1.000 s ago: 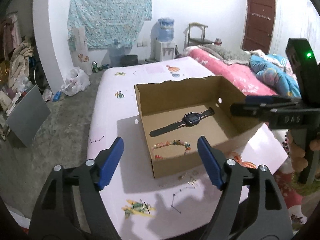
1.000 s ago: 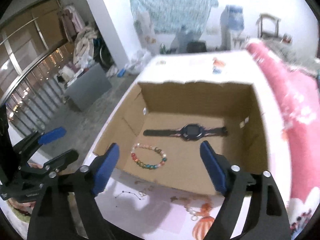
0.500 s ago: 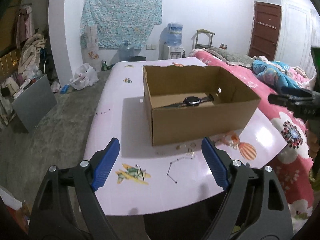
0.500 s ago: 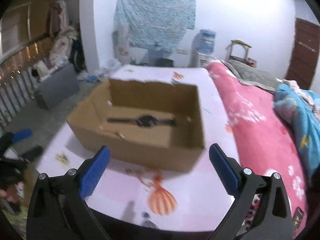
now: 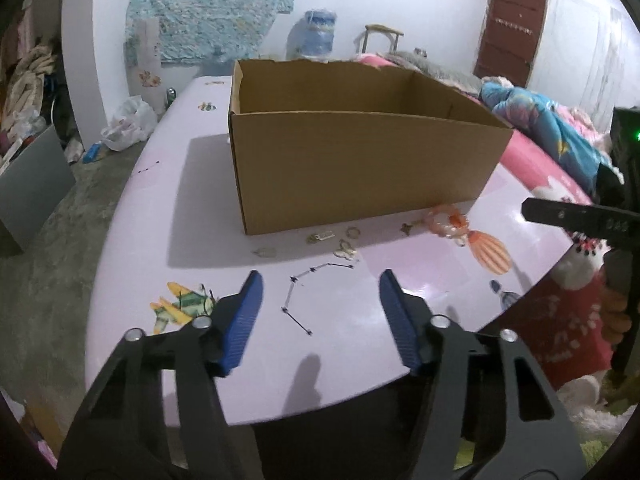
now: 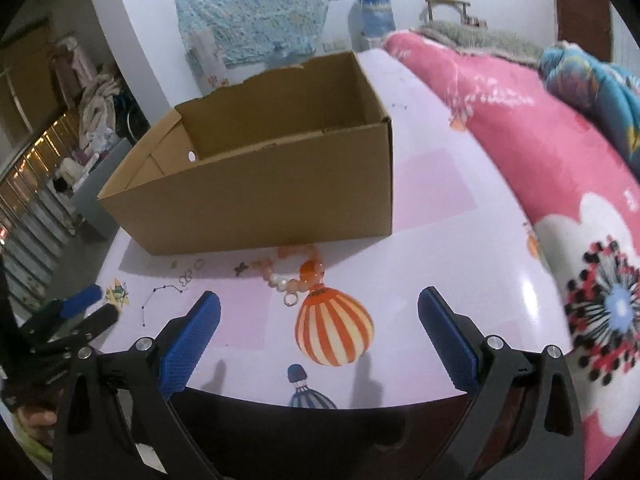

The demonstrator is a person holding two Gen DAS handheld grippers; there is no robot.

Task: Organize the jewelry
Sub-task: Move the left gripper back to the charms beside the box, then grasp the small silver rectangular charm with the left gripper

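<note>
An open cardboard box (image 5: 360,168) stands on the pink table (image 5: 168,208); its inside is hidden from this low angle. It also shows in the right wrist view (image 6: 260,196). In front of it lie an orange and white bead bracelet (image 5: 446,222) (image 6: 294,276), small rings and charms (image 5: 340,240) (image 6: 190,274), and a thin dark chain (image 5: 304,292) (image 6: 160,298). My left gripper (image 5: 320,284) is open and empty, low over the table just before the chain. My right gripper (image 6: 318,306) is open and empty, near the bracelet.
A pink flowered bedspread (image 6: 540,152) lies along the table's right side. A printed orange balloon picture (image 6: 334,330) is on the tabletop. The table's front edge is close below both grippers. A water dispenser (image 5: 316,36) and clutter stand at the far wall.
Both grippers have pulled back from over the box and dropped low to the table's front edge. The watch and bead bracelet inside the box are no longer visible.
</note>
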